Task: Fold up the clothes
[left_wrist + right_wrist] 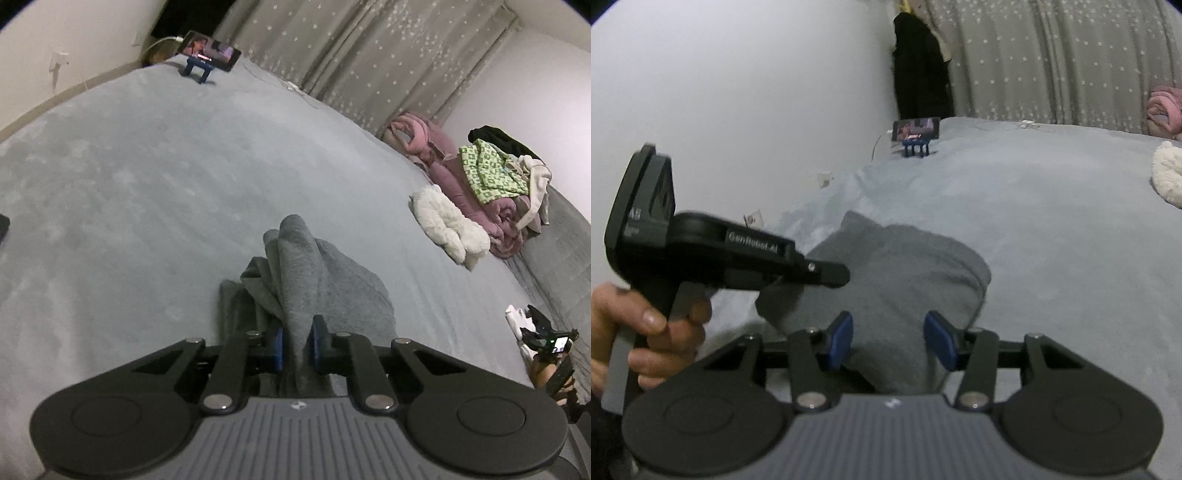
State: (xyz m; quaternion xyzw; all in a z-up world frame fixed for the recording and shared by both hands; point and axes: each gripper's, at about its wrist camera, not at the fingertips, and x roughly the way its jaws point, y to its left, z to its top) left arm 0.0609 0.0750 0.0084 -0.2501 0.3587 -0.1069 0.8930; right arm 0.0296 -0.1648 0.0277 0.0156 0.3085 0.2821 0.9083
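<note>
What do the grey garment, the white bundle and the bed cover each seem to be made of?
Grey garment: soft matte knit, probably cotton jersey; it drapes in limp folds. White bundle: fluffy fleece or sherpa, with a tufted pile. Bed cover: plush, velvety fabric, patchy sheen; likely synthetic.

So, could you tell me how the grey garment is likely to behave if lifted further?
The grey garment is probably floppy: it bunches into folds where the left gripper pinches it. It looks thick and soft, so likely not slippery. The unheld part on the bed would probably sag and trail.
</note>
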